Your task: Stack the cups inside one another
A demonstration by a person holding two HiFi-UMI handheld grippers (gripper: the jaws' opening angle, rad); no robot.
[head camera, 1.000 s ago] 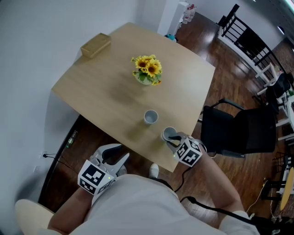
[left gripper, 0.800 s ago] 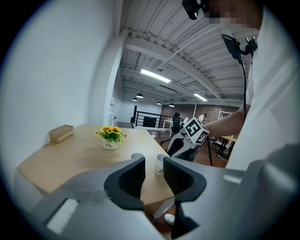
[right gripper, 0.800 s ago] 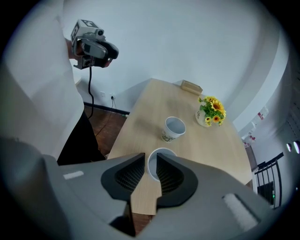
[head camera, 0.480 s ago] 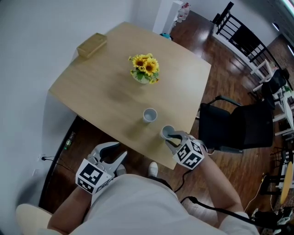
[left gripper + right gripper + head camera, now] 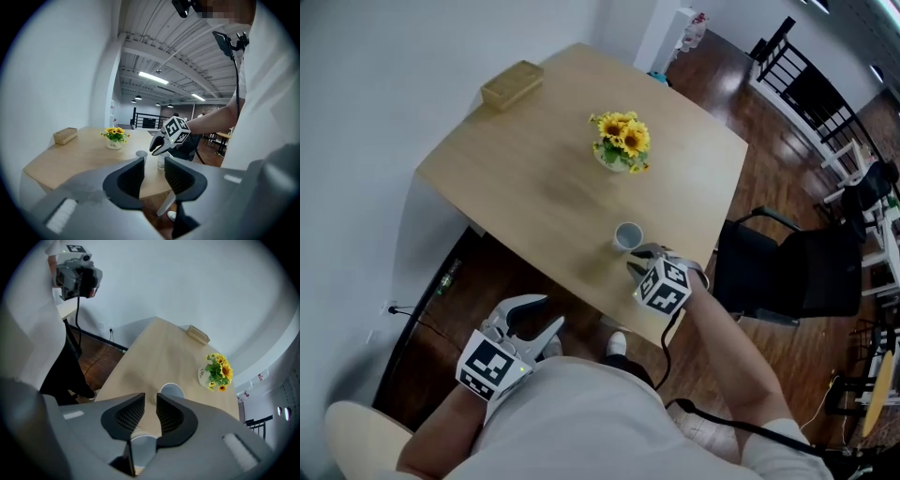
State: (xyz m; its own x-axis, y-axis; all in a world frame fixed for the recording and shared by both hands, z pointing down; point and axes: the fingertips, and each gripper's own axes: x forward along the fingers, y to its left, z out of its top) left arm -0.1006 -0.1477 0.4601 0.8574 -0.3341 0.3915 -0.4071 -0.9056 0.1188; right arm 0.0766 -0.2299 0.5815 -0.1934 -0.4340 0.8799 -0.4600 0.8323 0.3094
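Two pale cups stand on the wooden table (image 5: 534,178). One cup (image 5: 627,236) (image 5: 172,391) is just ahead of my right gripper (image 5: 643,261) (image 5: 150,401). The other cup (image 5: 143,446) (image 5: 161,161) stands under that gripper, behind its fingertips, and the marker cube hides it in the head view. The right jaws have just been opening and are open by a narrow gap, with only table showing between the pads. My left gripper (image 5: 525,323) (image 5: 154,164) hangs open and empty below the table's near edge, over the floor.
A vase of sunflowers (image 5: 619,150) stands mid-table and a tan box (image 5: 513,84) sits at the far left corner. A black chair (image 5: 787,272) is at the table's right side. A white wall runs along the left.
My right gripper has left the near cup, where one finger sat inside the rim, and has moved up and left toward the other cup. The left gripper has shifted slightly.
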